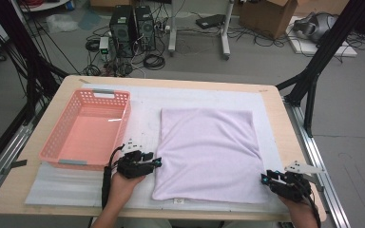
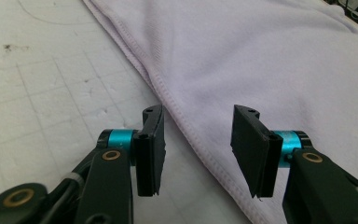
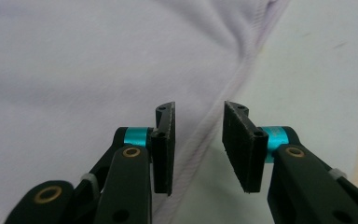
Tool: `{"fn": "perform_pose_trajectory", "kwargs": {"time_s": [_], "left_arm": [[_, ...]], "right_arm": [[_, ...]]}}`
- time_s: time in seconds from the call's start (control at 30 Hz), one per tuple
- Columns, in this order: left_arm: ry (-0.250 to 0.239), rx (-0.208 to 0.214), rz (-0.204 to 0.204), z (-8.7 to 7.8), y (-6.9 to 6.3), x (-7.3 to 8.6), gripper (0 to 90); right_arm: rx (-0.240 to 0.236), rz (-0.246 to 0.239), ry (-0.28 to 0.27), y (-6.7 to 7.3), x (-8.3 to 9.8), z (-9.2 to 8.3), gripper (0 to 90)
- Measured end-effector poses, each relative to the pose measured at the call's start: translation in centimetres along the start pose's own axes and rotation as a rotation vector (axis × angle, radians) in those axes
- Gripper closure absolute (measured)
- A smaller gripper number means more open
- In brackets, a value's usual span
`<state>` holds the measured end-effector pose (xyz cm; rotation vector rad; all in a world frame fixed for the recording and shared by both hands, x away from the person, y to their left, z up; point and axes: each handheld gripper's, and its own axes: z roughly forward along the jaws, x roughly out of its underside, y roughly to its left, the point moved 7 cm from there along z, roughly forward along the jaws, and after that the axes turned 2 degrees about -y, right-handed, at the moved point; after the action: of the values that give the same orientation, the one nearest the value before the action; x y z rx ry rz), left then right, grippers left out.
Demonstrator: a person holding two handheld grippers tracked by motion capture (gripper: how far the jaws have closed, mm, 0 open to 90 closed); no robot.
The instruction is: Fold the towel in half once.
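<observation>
A pale lilac towel [image 1: 208, 152] lies folded flat on the white mat [image 1: 142, 107]. At the towel's near left edge my left gripper [image 1: 158, 163] stands open, its jaws astride the hemmed edge [image 2: 186, 130] without pressing on it. My right gripper [image 1: 264, 179] is at the towel's near right corner, also open. In the right gripper view the towel's stitched hem [image 3: 223, 116] runs up between the two black pads [image 3: 165, 140], which stand apart from it. The towel [image 3: 74, 70] lies to the left of that hem, bare mat to the right.
A pink plastic basket [image 1: 52, 142] with nothing in it stands on the left of the table. The wooden table edge [image 1: 285, 114] runs along the right. Black frame poles flank the table, with computers, cables and boxes on the floor beyond.
</observation>
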<state>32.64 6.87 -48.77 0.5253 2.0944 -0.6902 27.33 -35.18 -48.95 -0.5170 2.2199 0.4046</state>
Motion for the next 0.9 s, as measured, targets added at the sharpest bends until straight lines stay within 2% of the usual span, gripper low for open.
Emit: {"fn": "perform_pose_trajectory", "kwargs": {"time_s": [0.07,0.13,0.2,0.23,0.3,0.37,0.43,0.53,0.63,0.67,0.7,0.73,0.8,0.83,0.87,0.9], "left_arm": [[0.0,-0.005,0.0,-0.4,-0.3,0.3,54.4],[-0.002,-0.011,0.003,-0.8,-0.6,0.7,54.3],[-0.007,-0.012,0.0,-1.2,-1.0,1.0,54.1],[-0.006,-0.012,0.002,-1.4,-1.1,1.2,53.9],[-0.008,-0.012,0.002,-1.8,-1.5,1.4,53.6],[-0.003,-0.007,0.002,-2.1,-1.9,1.8,53.4],[0.009,0.005,-0.001,-2.3,-2.5,2.3,52.4],[0.021,0.017,0.005,-2.7,-3.2,2.9,52.2],[0.03,0.035,-0.005,-2.9,-3.8,3.3,50.7],[0.038,0.052,-0.009,-3.0,-4.1,3.5,50.4],[0.048,0.068,-0.015,-3.0,-4.3,3.8,50.2],[0.053,0.07,-0.014,-3.0,-4.6,4.0,49.9],[0.036,0.038,0.007,-3.0,-5.0,4.3,48.8],[0.043,-0.008,0.042,-3.1,-5.0,4.4,54.4],[0.051,-0.037,0.069,-3.1,-5.0,4.5,68.5],[0.065,-0.003,0.035,-3.2,-5.1,4.5,82.7]], "right_arm": [[-0.005,-0.012,0.01,0.5,0.3,-0.2,68.5],[0.011,-0.059,0.019,0.9,0.6,-0.2,83.9],[0.081,-0.107,0.032,0.9,0.6,-0.5,86.2],[0.117,-0.123,0.029,0.8,0.5,-0.6,86.6],[0.133,-0.098,0.019,0.7,0.5,-0.7,83.6],[0.159,-0.081,0.013,0.6,0.7,-0.9,69.2],[0.12,-0.042,-0.013,0.8,0.9,-1.5,65.0],[0.088,-0.027,-0.025,1.2,1.2,-2.6,61.8],[0.051,-0.011,-0.005,1.8,2.0,-2.8,57.7],[0.042,-0.011,0.022,2.0,2.5,-2.7,58.1],[0.048,-0.026,0.033,2.1,2.9,-2.5,59.0],[0.051,-0.021,0.016,2.2,3.0,-2.6,62.6],[0.025,-0.02,0.028,2.4,3.1,-2.9,80.7],[0.018,-0.014,0.029,2.5,3.1,-2.9,82.5],[0.016,-0.015,0.03,2.5,3.1,-2.9,84.1],[0.018,-0.016,0.031,2.5,3.1,-2.9,84.9]]}}
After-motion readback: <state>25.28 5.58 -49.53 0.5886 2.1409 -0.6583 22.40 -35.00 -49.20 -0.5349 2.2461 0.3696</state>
